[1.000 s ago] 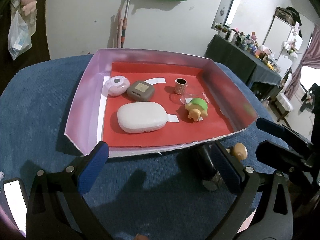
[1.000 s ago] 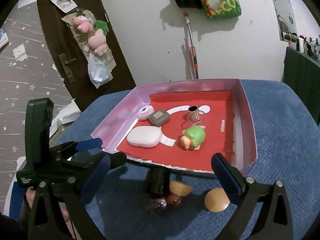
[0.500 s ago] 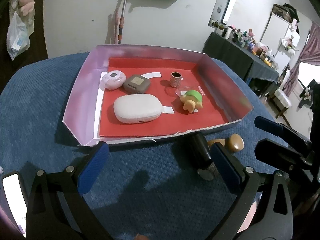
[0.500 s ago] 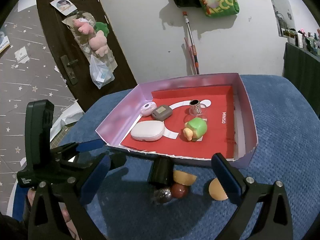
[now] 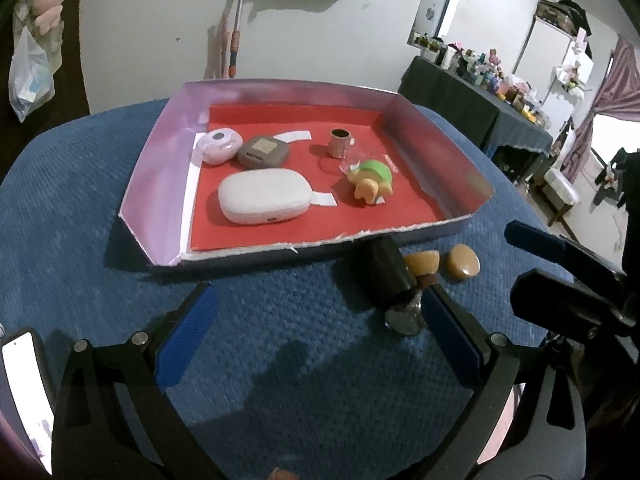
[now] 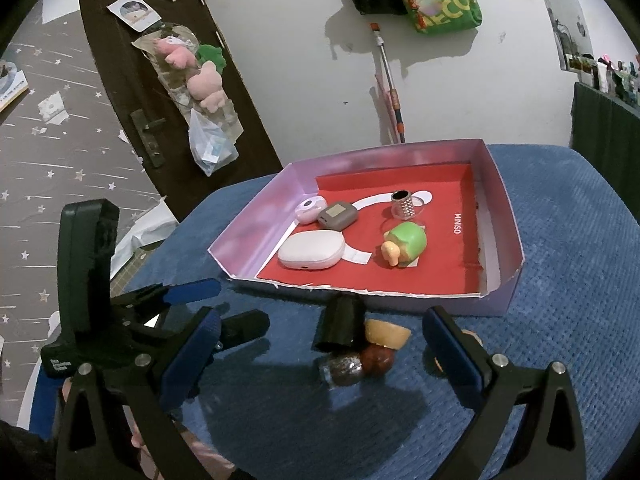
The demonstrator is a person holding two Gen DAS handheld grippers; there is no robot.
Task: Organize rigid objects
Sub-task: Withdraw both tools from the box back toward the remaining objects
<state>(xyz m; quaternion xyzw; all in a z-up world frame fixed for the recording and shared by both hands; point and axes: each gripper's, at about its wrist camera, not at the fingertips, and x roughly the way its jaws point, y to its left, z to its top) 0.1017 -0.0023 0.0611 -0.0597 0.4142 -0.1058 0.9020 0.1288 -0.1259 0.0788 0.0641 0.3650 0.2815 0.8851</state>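
- A tray (image 5: 160,168) is sitting on the cushioned surface (image 5: 72,240).
- Inside it, 2 small cases (image 5: 262,151) are lying behind a large case (image 5: 266,195).
- A figurine (image 5: 370,180) is lying to their right, in front of a small cylinder (image 5: 340,143).
- 1 bottle (image 6: 340,336) is lying before the tray, touching 3 stones (image 6: 386,334).

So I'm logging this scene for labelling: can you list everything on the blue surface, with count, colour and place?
box: 1, pink walls, red floor, on the blue cloth
large case: 1, white, box front-left
square case: 1, grey-brown, box rear
round case: 1, pale pink, box rear-left
studded cup: 1, metallic, box rear
toy figure: 1, green and orange, box right
black-capped bottle: 1, lying in front of the box
stones: at least 3, tan and reddish, beside the bottle
left gripper: open
right gripper: open
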